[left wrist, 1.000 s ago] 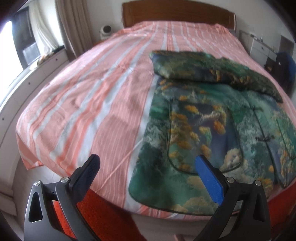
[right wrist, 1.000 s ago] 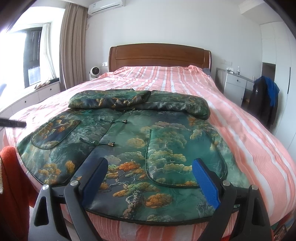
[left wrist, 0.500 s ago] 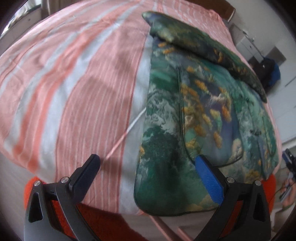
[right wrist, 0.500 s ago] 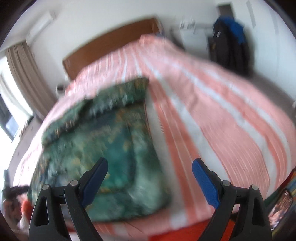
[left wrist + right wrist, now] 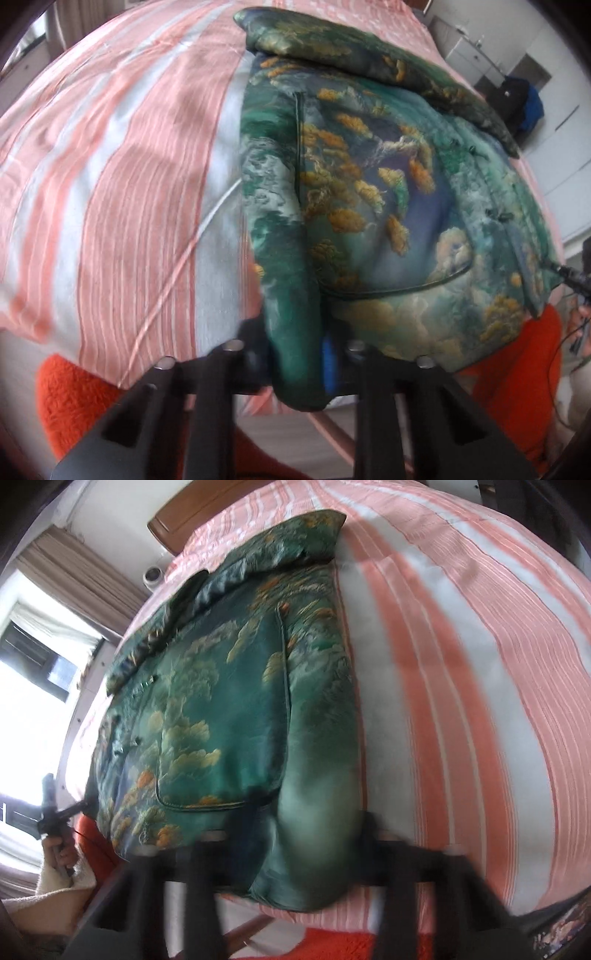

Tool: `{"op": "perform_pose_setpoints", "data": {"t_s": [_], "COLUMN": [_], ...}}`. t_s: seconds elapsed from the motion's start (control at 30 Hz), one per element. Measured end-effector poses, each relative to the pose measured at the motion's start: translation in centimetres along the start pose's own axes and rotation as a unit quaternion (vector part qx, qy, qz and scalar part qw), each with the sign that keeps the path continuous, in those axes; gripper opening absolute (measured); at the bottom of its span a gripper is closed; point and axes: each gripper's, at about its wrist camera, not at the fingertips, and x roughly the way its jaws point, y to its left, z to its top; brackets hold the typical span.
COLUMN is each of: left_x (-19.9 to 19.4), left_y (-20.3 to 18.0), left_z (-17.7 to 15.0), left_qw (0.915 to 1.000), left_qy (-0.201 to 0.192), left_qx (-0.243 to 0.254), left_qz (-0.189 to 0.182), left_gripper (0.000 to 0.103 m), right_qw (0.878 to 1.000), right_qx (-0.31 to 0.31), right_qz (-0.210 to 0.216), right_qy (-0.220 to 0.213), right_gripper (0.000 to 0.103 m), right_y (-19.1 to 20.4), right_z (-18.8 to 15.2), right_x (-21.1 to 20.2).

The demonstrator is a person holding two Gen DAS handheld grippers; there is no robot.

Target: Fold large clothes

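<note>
A large green jacket with a tree-and-cloud print lies flat on the pink striped bed, sleeves folded across its top. My left gripper is shut on the jacket's near left hem corner, which bunches between the fingers. In the right wrist view the jacket fills the left half. My right gripper is closed around the near right hem corner, which bulges between the blurred fingers.
An orange fluffy rug lies below the bed's foot edge. The wooden headboard is at the far end. A white cabinet and a dark coat stand on the right side. The window is on the left.
Both grippers dropped to the jacket's bottom hem corners, one at each side, and closed on the fabric. They were open and above the bed before.
</note>
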Motion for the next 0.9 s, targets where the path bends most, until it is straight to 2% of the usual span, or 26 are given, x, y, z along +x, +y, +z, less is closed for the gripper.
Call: {"op": "perform_pose_setpoints", "data": {"t_s": [0.13,0.27,0.33,0.4,0.5,0.57,0.63,0.7,0.73,0.77,0.8,0.83,0.87,0.9], "left_x": [-1.2,-2.0,-2.9,-5.2,-9.4,-12.1,-13.9,-14.1,-13.8,-12.7,-11.1,-9.2,-7.6,-6.0], "left_y": [-0.4,-0.3,-0.1,0.1,0.1,-0.5,-2.0,-3.2,-3.3,-3.8,-4.2,-4.0,-3.3,-2.0], "left_z": [-1.4,-4.0,-4.4,-3.3,0.9,5.5,11.2,17.2,19.2,22.6,25.2,27.4,28.5,28.9], "left_qw": [1.0,0.9996,0.9993,0.9986,0.9945,0.9916,0.9901,0.9886,0.9881,0.9883,0.99,0.9926,0.9939,0.9934], "left_qy": [-0.004,0.026,0.037,0.029,-0.006,-0.04,-0.081,-0.117,-0.127,-0.135,-0.13,-0.116,-0.102,-0.09], "left_qx": [0.004,0.004,-0.005,-0.016,-0.027,-0.019,0.0,-0.001,-0.007,-0.008,-0.005,-0.015,-0.037,-0.072], "left_qz": [0.0,-0.001,-0.012,-0.042,-0.101,-0.122,-0.115,-0.094,-0.086,-0.071,-0.054,-0.033,-0.021,-0.001], "left_gripper": [0.012,0.012,0.012,0.011,0.011,0.01,0.01,0.011,0.017,0.025,0.032,0.046,0.061,0.069], "right_qw": [1.0,0.999,0.998,0.996,0.988,0.985,0.984,0.985,0.985,0.984,0.983,0.981,0.981,0.981], "right_qx": [-0.019,-0.005,0.02,0.05,0.07,0.058,0.038,0.011,0.002,0.003,0.013,0.022,0.037,0.052], "right_qz": [-0.011,0.001,0.022,0.068,0.141,0.162,0.165,0.15,0.139,0.128,0.122,0.117,0.108,0.1], "right_qy": [0.008,0.034,0.046,0.038,-0.007,-0.035,-0.059,-0.087,-0.101,-0.121,-0.139,-0.15,-0.156,-0.16], "right_gripper": [0.015,0.015,0.015,0.015,0.014,0.014,0.014,0.014,0.014,0.014,0.016,0.02,0.035,0.058], "right_y": [1.1,0.9,0.3,-0.1,0.2,1.2,2.6,4.4,5.1,5.6,5.6,5.4,5.0,4.6], "right_z": [-0.9,-3.4,-4.6,-4.7,-2.0,1.3,5.3,10.2,12.6,15.3,17.7,19.4,21.6,22.7], "right_x": [-1.1,-1.9,-2.2,-3.5,-7.1,-9.3,-10.7,-11.1,-11.0,-10.5,-9.5,-8.6,-7.1,-5.9]}}
